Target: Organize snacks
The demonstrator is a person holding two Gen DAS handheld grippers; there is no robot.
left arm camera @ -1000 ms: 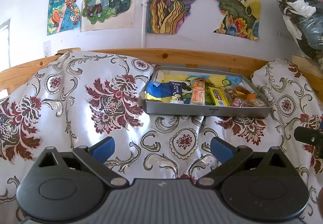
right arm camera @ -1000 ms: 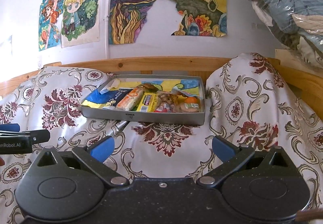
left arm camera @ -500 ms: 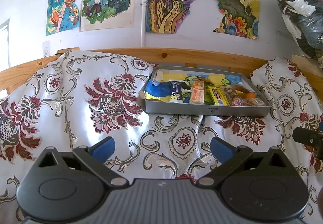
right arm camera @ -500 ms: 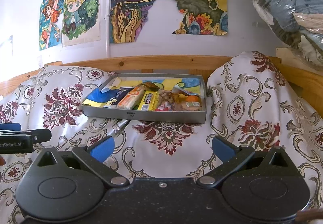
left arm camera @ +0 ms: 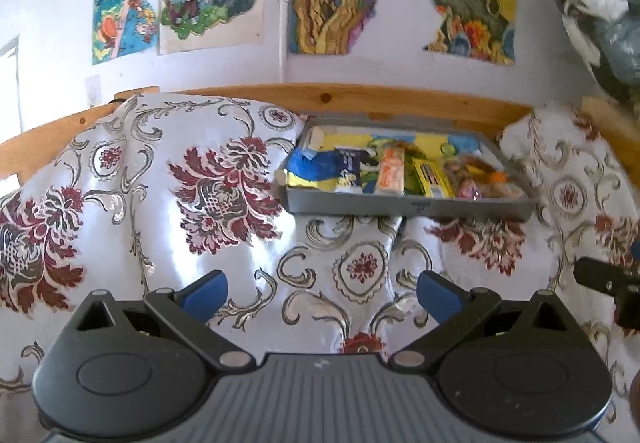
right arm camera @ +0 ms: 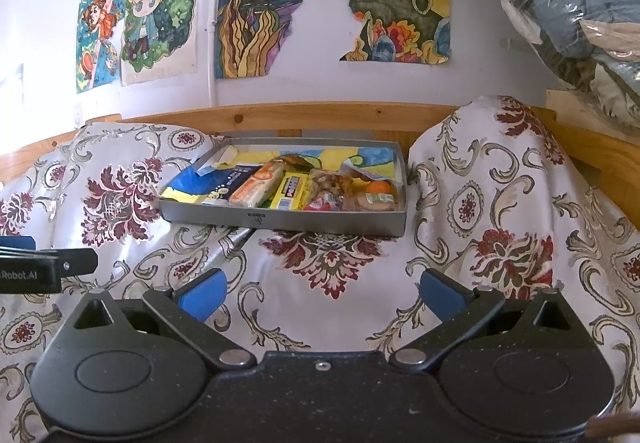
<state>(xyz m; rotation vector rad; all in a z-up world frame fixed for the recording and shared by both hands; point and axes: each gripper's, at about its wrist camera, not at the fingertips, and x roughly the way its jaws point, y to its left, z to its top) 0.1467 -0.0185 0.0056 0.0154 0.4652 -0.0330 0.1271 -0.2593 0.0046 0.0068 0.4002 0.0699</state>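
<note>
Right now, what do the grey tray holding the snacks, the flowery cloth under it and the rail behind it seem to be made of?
The grey tray looks like thin metal or stiff card with a matte finish: straight, flat walls and crisp corners. The flowery cloth seems a satin-like woven fabric, as it shines in the light and folds softly. The rail is probably pine with a clear finish: pale orange grain and dark knots.

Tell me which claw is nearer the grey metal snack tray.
Right, though only slightly. The right claw faces the grey metal snack tray almost head-on, while the left claw sits off to its left. Both hang open, short of it.
</note>
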